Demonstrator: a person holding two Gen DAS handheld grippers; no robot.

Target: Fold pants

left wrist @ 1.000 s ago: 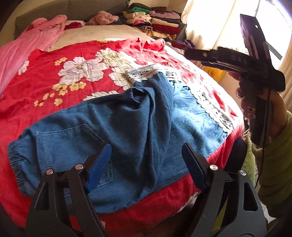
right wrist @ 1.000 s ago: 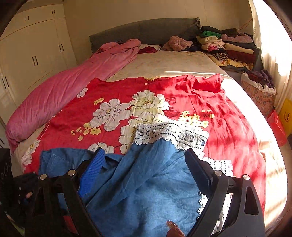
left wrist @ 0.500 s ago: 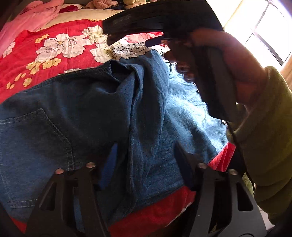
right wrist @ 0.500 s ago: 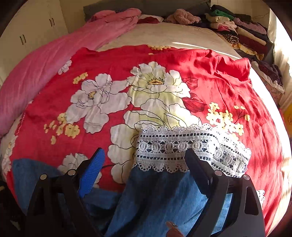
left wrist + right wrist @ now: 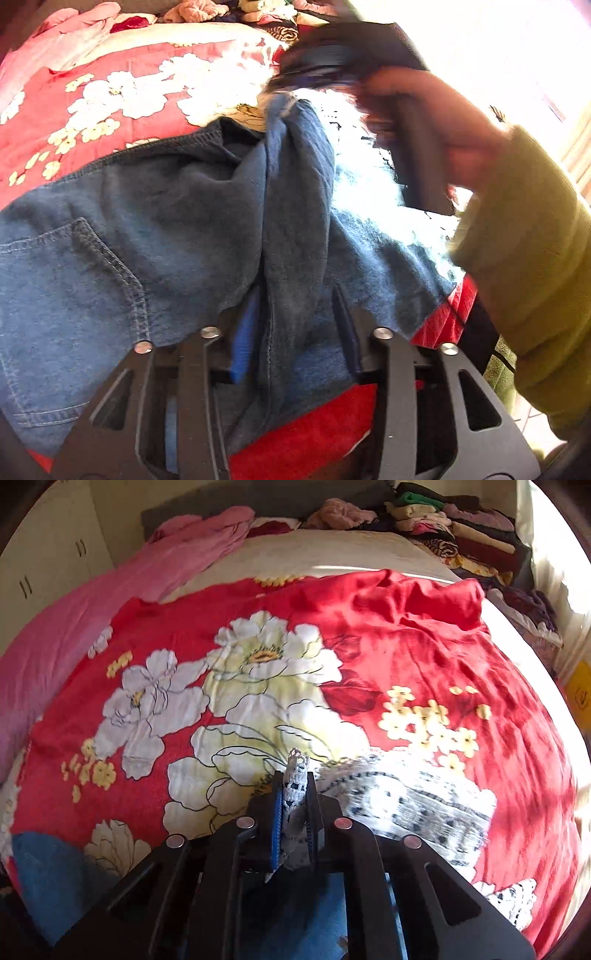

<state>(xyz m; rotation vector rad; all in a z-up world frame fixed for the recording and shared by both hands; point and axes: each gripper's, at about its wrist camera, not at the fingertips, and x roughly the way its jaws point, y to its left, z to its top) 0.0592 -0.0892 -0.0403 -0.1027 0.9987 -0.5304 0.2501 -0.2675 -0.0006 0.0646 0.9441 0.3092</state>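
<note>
Right gripper [image 5: 293, 805] now clamped on lace hem [image 5: 295, 775], previously wide.

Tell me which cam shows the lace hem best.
Right wrist: the lace hem spreads across the red quilt, one end pinched in the shut right gripper. Left wrist shows it only as a blown-out, blurred patch behind the denim.

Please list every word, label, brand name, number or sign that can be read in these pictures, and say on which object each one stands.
No text can be read in either view.
Yellow object at the right edge of the right wrist view: it carries a small dark mark, too blurred to read.
Denim pants: stitching and a pocket only, no visible label.
Red floral bedspread: flower print only, no words.
Folded clothes near the headboard: patterns only, no legible text.
</note>
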